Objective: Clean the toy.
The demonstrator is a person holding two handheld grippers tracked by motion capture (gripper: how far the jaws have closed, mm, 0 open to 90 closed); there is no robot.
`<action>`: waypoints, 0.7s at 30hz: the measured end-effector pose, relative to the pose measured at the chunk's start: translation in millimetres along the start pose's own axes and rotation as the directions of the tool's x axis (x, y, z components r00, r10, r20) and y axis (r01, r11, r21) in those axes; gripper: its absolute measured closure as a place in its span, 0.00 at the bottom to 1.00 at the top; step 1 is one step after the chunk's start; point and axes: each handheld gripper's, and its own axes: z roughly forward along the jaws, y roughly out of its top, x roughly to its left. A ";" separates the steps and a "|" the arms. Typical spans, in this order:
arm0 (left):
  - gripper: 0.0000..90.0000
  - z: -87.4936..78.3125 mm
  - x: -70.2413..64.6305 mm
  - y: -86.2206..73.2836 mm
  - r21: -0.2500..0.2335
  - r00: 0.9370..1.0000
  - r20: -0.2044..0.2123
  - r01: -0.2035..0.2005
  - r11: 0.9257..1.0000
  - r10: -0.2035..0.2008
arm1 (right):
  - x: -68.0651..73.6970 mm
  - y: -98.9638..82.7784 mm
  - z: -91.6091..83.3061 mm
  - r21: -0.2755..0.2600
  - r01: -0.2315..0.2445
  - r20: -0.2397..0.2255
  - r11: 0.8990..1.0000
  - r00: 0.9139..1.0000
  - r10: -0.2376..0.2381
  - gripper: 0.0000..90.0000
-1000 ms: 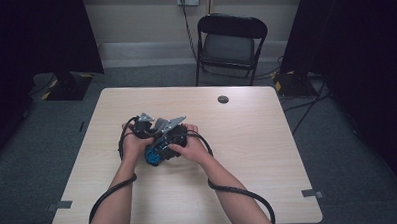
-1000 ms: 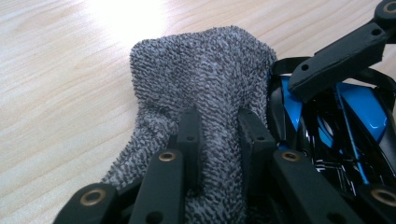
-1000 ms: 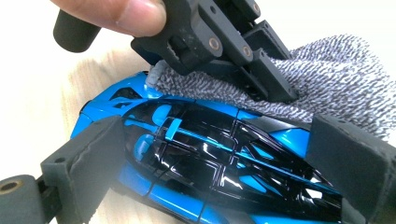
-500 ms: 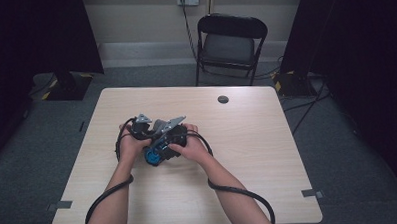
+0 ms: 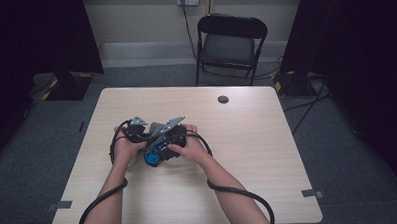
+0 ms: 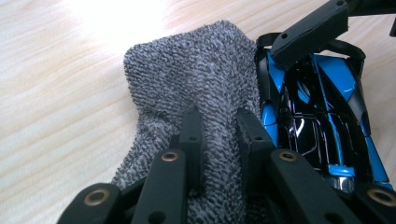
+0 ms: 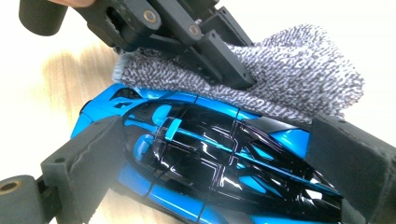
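L gripper (image 6: 217, 135) pinches grey cloth (image 6: 196, 79), jaws closed on a fold, cloth pressed against blue/black toy car (image 7: 205, 163). R gripper (image 7: 224, 182) clamps car by both ends, mid-table (image 5: 267, 139), slightly left of ctr.

Nubby grey terry cloth (image 6: 196, 84), glossy blue-black plastic toy car (image 7: 210, 163), pale wood-grain table (image 5: 268, 154).
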 end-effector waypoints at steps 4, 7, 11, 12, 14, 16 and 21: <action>0.83 -5.4 1.9 -4.3 0.003 1.000 -0.002 0.004 1.000 -0.004 | 1.2 0.4 0.2 0.002 0.001 -0.002 1.000 1.000 -0.001 0.05; 0.84 -8.1 2.8 -6.4 0.007 1.000 -0.003 0.005 1.000 -0.005 | 1.1 0.6 0.3 0.003 0.003 -0.001 1.000 1.000 -0.003 0.05; 0.83 -13.7 4.2 -11.2 0.011 1.000 -0.006 0.009 1.000 -0.009 | 0.9 0.4 0.1 0.003 0.000 -0.001 1.000 1.000 0.000 0.04; 0.83 -13.7 4.2 -11.2 0.011 1.000 -0.006 0.009 1.000 -0.009 | 1.0 0.3 0.1 0.002 0.001 0.000 1.000 1.000 -0.001 0.04; 0.83 -15.7 4.2 -13.1 0.010 1.000 -0.007 0.013 1.000 -0.012 | 1.2 0.3 0.2 0.001 -0.001 0.001 1.000 1.000 0.001 0.04; 0.83 -17.1 4.2 -14.3 0.012 1.000 -0.004 0.012 1.000 -0.012 | 1.2 0.4 0.2 0.003 0.000 0.000 1.000 1.000 0.000 0.04; 0.83 -19.8 3.7 -17.1 0.009 1.000 -0.009 0.013 1.000 -0.013 | 1.4 0.2 0.3 0.000 0.000 0.001 1.000 1.000 0.000 0.05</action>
